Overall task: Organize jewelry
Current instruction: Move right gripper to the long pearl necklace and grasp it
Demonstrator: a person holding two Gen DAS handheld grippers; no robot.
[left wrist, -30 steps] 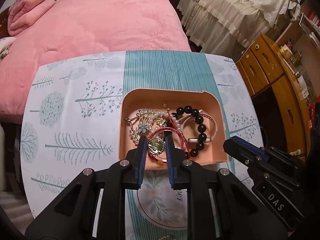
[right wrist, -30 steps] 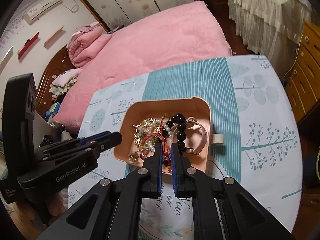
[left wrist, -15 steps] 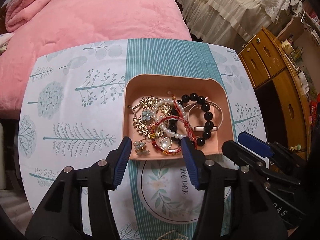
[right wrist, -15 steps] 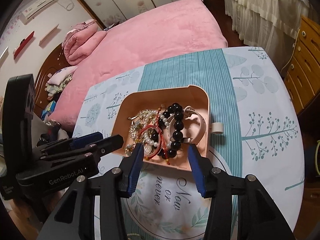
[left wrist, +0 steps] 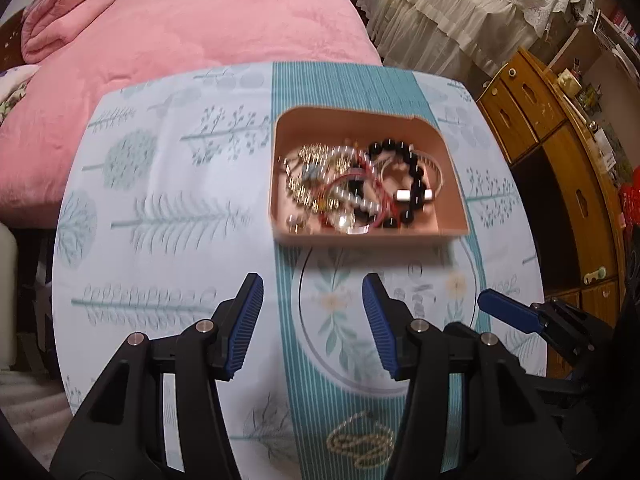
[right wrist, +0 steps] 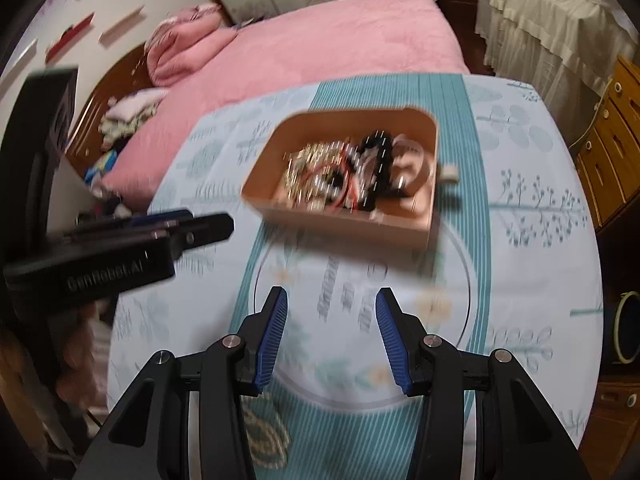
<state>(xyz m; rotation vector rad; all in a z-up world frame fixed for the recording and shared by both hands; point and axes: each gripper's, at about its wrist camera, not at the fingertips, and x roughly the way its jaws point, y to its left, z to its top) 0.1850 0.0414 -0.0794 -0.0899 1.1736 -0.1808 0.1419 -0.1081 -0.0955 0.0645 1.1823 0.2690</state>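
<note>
The pink tray (left wrist: 448,184) sits on the table (left wrist: 160,200), on the teal stripe of the cloth, filled with tangled jewelry: a black bead bracelet (left wrist: 416,184), pearls, gold pieces and red cord. A gold chain (left wrist: 360,444) lies apart on the cloth, nearer the cameras. The left hand-held gripper (left wrist: 313,292) and right hand-held gripper (right wrist: 331,300) hang short of the tray, jaws parted and empty. A pink bed (left wrist: 180,32) lies beyond.

Even, soft indoor light. Motion blur smears the jewelry tray (left wrist: 448,184) and bench (right wrist: 532,264) print (worse in right view). Fisheye bends edges; corners dark.
</note>
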